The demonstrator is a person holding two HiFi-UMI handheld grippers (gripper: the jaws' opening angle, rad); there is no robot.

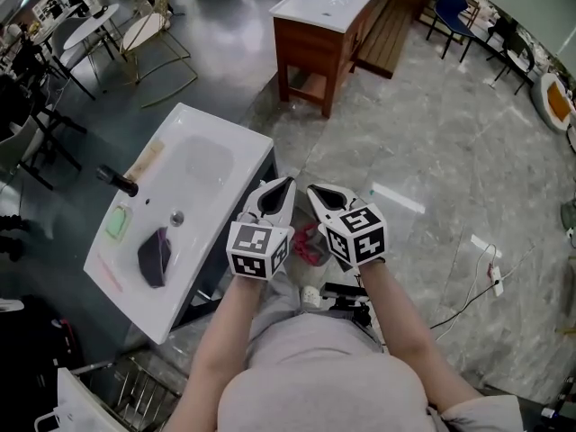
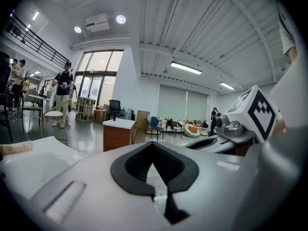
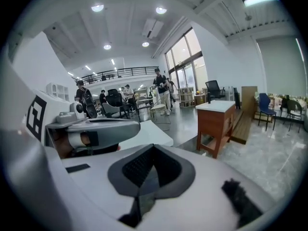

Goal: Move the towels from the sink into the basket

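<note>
Grey stone flooring surrounds the white sink (image 1: 205, 162). One dark towel (image 1: 155, 257) lies in the basin near the drain (image 1: 177, 217), not yet moved. The left gripper (image 1: 274, 196) and right gripper (image 1: 330, 196) hang side by side beyond the sink's edge, jaws closed on nothing. They are judged to be between pickups. A red object (image 1: 310, 244) beneath them may be the basket, but this is unconfirmed.

glossy white sink (image 1: 250, 148), dark cloth towel (image 1: 155, 256), wooden cabinet (image 1: 310, 49)
</note>
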